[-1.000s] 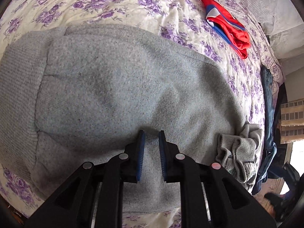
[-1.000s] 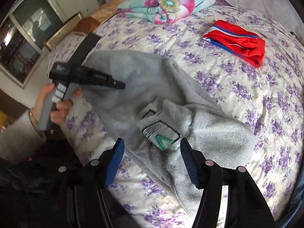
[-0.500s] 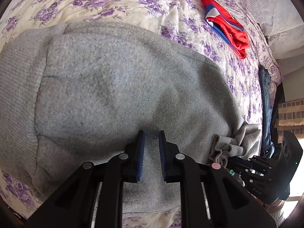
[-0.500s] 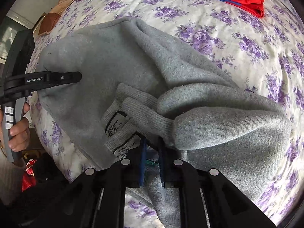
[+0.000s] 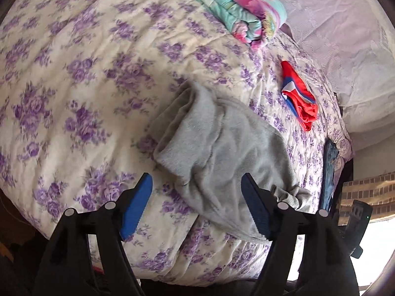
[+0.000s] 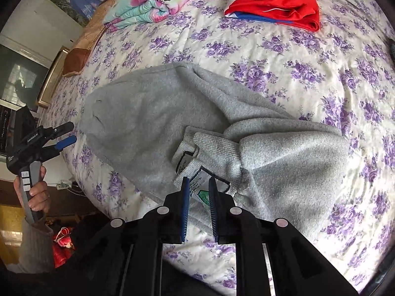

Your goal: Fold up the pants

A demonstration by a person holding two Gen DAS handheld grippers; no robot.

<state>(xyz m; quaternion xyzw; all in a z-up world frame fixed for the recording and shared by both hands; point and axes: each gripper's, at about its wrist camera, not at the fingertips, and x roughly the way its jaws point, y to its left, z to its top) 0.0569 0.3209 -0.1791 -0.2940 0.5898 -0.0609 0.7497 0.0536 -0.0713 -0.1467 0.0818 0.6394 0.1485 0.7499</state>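
1. The grey pants (image 6: pixel 187 123) lay folded over on the bed (image 6: pixel 284 56), near its edge, on a cover printed with purple flowers.
2. The ribbed waistband (image 6: pixel 209 148), with its sewn-in label showing, was bunched on top of the pants at the side nearest the right wrist camera.
3. The right gripper (image 6: pixel 199 185) pointed down at the waistband; its jaws stood narrow, having just eased open a little, with the label and a thin edge of the band seen between the blue pads (image 6: pixel 185 197). Whether the pads pressed on the cloth could not be told.
4. The left gripper (image 5: pixel 196 192) hung above the pants near the bed's edge, its jaws wide after just opening, holding nothing; the cloth lay below and between the fingers, apart from them.
5. In the right wrist view the left gripper (image 6: pixel 65 133) showed off the bed's left side, clear of the pants, held by a hand (image 6: pixel 37 192) in a grey sleeve.
6. A folded red garment (image 6: pixel 274 5) with blue and white stripes lay farther up the bed, well apart from the pants.
7. A folded floral blanket (image 6: pixel 153 0) sat at the bed's far end.
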